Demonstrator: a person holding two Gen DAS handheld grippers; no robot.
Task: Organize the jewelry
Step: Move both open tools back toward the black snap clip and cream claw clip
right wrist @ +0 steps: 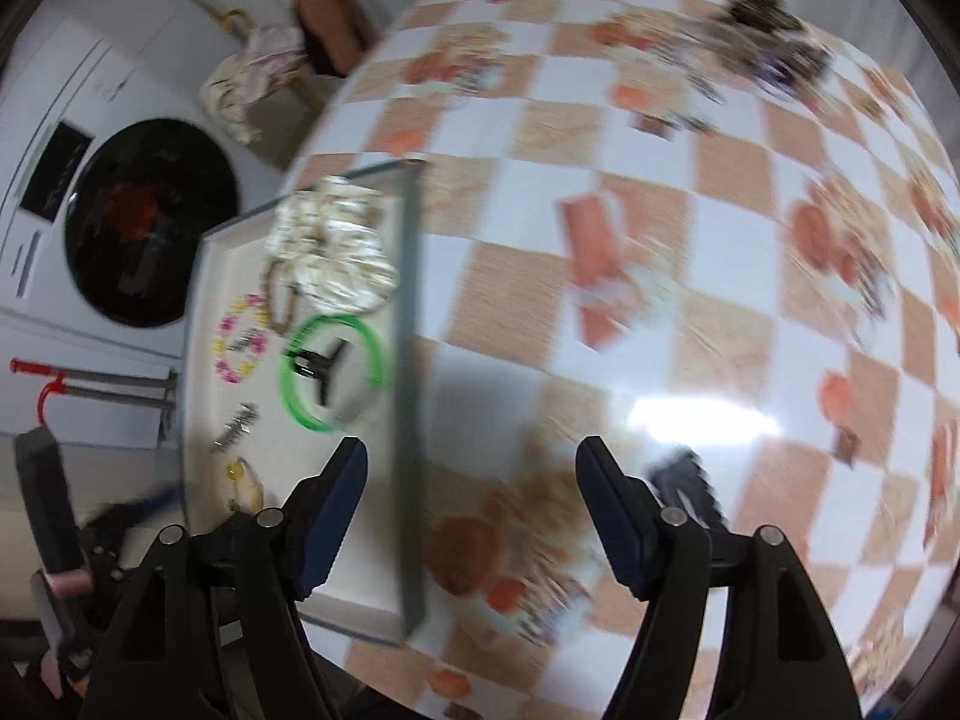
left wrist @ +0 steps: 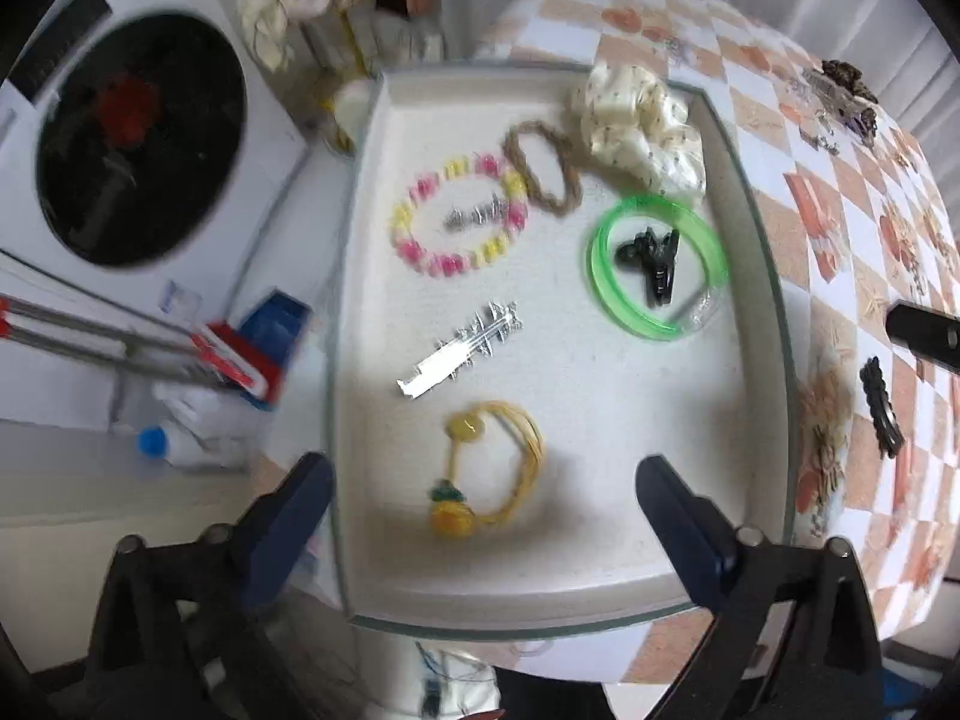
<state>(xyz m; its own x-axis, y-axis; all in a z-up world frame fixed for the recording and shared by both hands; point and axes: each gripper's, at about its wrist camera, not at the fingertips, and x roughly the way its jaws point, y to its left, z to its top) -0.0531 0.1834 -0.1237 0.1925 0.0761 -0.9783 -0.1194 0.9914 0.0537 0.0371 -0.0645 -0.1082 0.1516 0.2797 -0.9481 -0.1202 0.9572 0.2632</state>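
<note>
A white tray (left wrist: 600, 570) on the checkered table holds a cream scrunchie (left wrist: 642, 126), a brown braided band (left wrist: 543, 165), a pink-and-yellow bead bracelet (left wrist: 459, 216) around a small silver clip (left wrist: 474, 215), a green bangle (left wrist: 657, 264) around a black clip (left wrist: 654, 261), a silver hair clip (left wrist: 459, 348) and a yellow hair tie (left wrist: 486, 468). My left gripper (left wrist: 483, 510) is open above the tray's near end, over the yellow hair tie. My right gripper (right wrist: 471, 504) is open and empty over the tablecloth, just right of the tray (right wrist: 411, 360). A black hair clip (left wrist: 879, 408) lies on the cloth right of the tray; it also shows blurred in the right wrist view (right wrist: 684, 480).
A dark pile of more jewelry (left wrist: 846, 96) lies at the table's far side (right wrist: 762, 24). A white washing machine (left wrist: 138, 138) stands left of the table. A blue-capped bottle (left wrist: 174, 444) and red-handled tools (left wrist: 120, 342) lie on the floor at the left.
</note>
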